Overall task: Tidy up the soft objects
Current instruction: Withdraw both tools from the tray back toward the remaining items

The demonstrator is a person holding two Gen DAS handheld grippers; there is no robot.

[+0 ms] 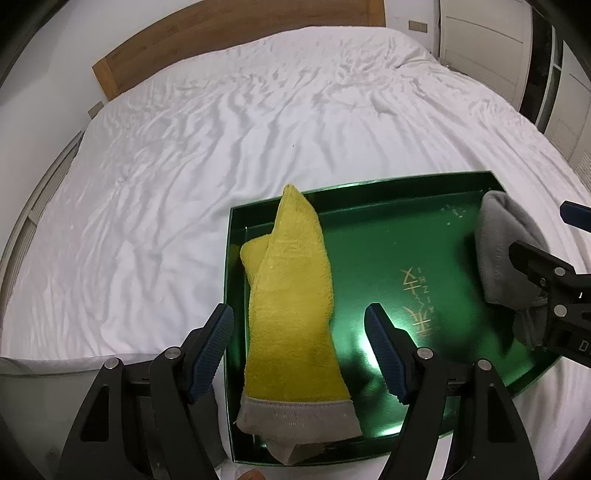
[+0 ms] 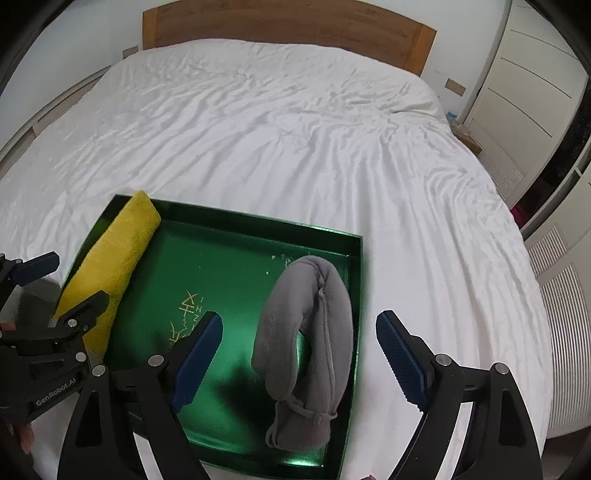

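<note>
A shallow green tray [image 1: 399, 236] [image 2: 236, 258] lies on the white bed. A yellow sock with a grey cuff [image 1: 291, 295] [image 2: 110, 258] lies along the tray's left side. A grey sock [image 2: 310, 339] [image 1: 506, 251] lies curved along the tray's right side. My left gripper [image 1: 299, 350] is open, with its fingers on either side of the yellow sock and above it. My right gripper [image 2: 299, 358] is open, with its fingers on either side of the grey sock. Neither gripper holds anything.
The wrinkled white bed sheet [image 1: 221, 129] [image 2: 295, 122] spreads around the tray. A wooden headboard [image 2: 288, 22] stands at the far end. White wardrobe doors [image 2: 532, 74] stand on the right, beside the bed.
</note>
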